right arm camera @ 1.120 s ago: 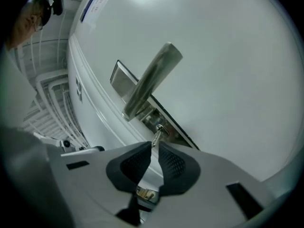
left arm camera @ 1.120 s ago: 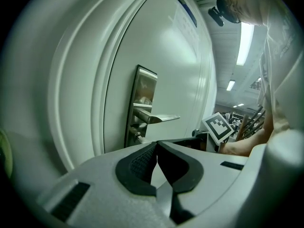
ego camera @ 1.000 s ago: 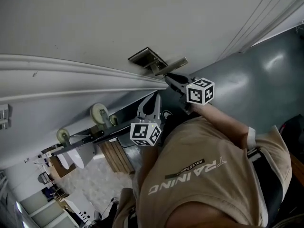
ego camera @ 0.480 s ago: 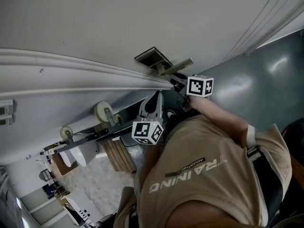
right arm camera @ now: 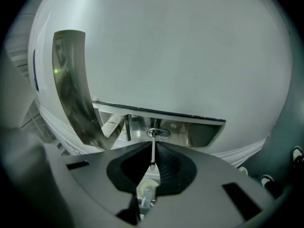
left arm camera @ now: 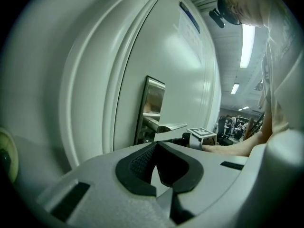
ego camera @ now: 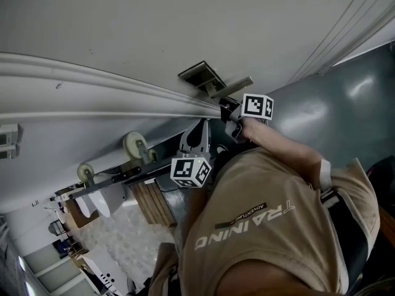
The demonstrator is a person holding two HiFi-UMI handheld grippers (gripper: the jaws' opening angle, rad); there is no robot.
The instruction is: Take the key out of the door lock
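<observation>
The key sticks out of the lock cylinder in the steel lock plate on the white door. My right gripper is at the lock, its jaws closed on the key's shank, with the key's round end showing behind the tips. In the head view that right gripper reaches in just under the lever handle. My left gripper hangs lower, beside the door's edge, shut with nothing in it. In the left gripper view the left gripper points toward the lever handle.
The lever handle curves close above and left of the key. The door's moulded edge runs along the left. Grey floor lies to the right. A wheeled trolley and wooden crate stand beyond the door.
My right gripper has moved up and in toward the lock plate, under the handle. The left gripper has stayed about where it was.
</observation>
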